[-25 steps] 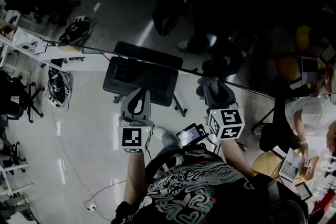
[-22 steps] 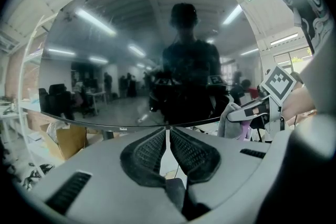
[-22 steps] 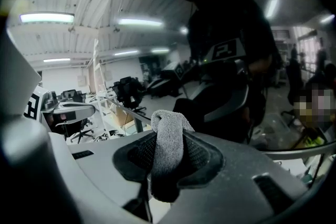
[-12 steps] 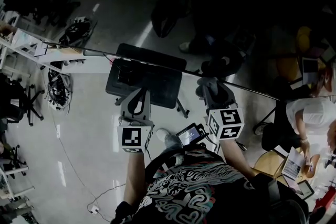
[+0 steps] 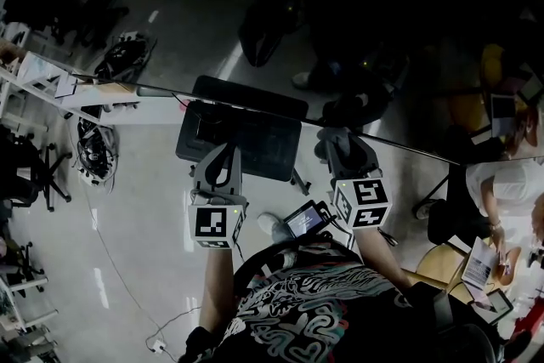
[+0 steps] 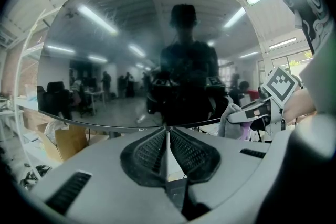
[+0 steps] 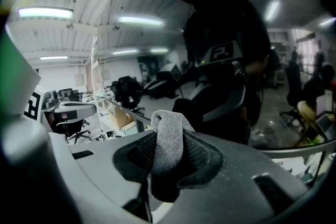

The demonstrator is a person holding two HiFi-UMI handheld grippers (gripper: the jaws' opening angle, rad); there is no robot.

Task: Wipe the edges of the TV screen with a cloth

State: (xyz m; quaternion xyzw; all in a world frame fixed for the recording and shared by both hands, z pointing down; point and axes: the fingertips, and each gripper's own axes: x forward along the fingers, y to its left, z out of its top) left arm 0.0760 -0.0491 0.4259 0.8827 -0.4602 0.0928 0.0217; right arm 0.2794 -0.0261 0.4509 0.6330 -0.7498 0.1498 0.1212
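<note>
The TV screen (image 5: 382, 30) is a dark glossy panel, and its lower edge (image 5: 255, 102) runs slantwise across the head view. In the left gripper view the TV screen (image 6: 147, 50) mirrors the room and the person. My left gripper (image 5: 223, 154) is shut and empty, its tips (image 6: 168, 131) just under that edge. My right gripper (image 5: 338, 140) is shut on a folded grey cloth (image 7: 168, 139) that sticks up between its jaws. The cloth (image 6: 229, 122) shows at the right of the left gripper view, close to the screen's bottom edge.
The TV's dark stand base (image 5: 242, 140) sits on the floor under the screen. Cables (image 5: 93, 150) and a white shelf (image 5: 51, 72) are at the left. A seated person (image 5: 501, 191) with papers is at the right. A small lit device (image 5: 306, 219) hangs at my chest.
Both grippers have edged slightly forward toward the screen's lower edge. The right one still holds the cloth and the left stays shut.
</note>
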